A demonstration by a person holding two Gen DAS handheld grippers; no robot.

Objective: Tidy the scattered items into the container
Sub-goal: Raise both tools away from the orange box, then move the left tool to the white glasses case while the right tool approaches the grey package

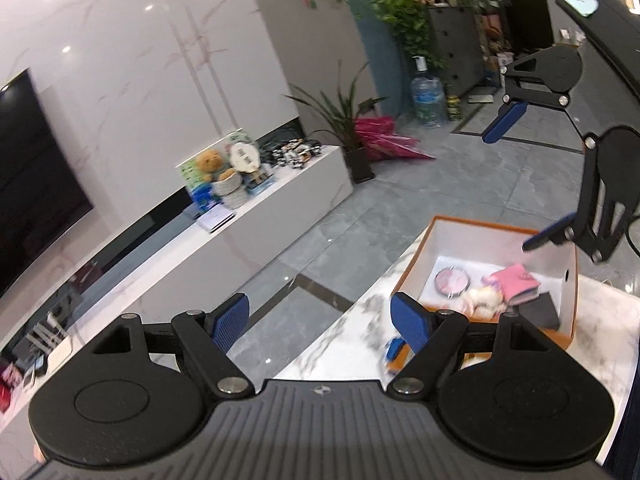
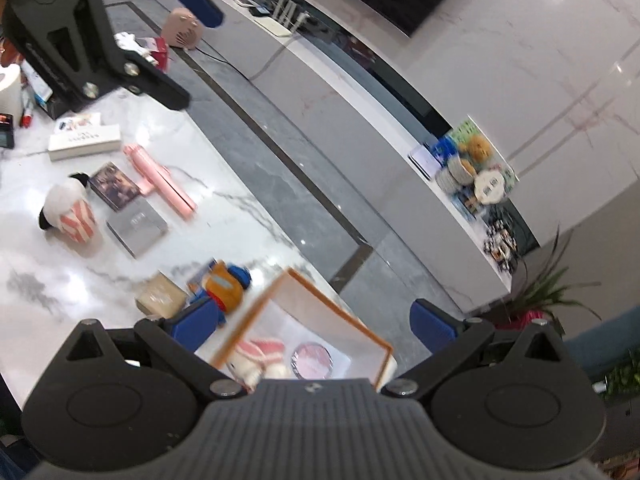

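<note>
An orange-rimmed white box stands at the corner of a marble table. It holds a pink round compact, a cream plush, a pink cloth and a black block. An orange and blue toy and a tan box lie beside it. Farther off are a grey case, a dark card, a pink folding stick, a striped plush and a white box. My left gripper is open and holds nothing. My right gripper hangs open above the box.
Grey tiled floor lies beyond the table edge, then a long white TV console with toys and a dark screen. A potted plant and a water bottle stand farther back. A pink appliance sits at the table's far end.
</note>
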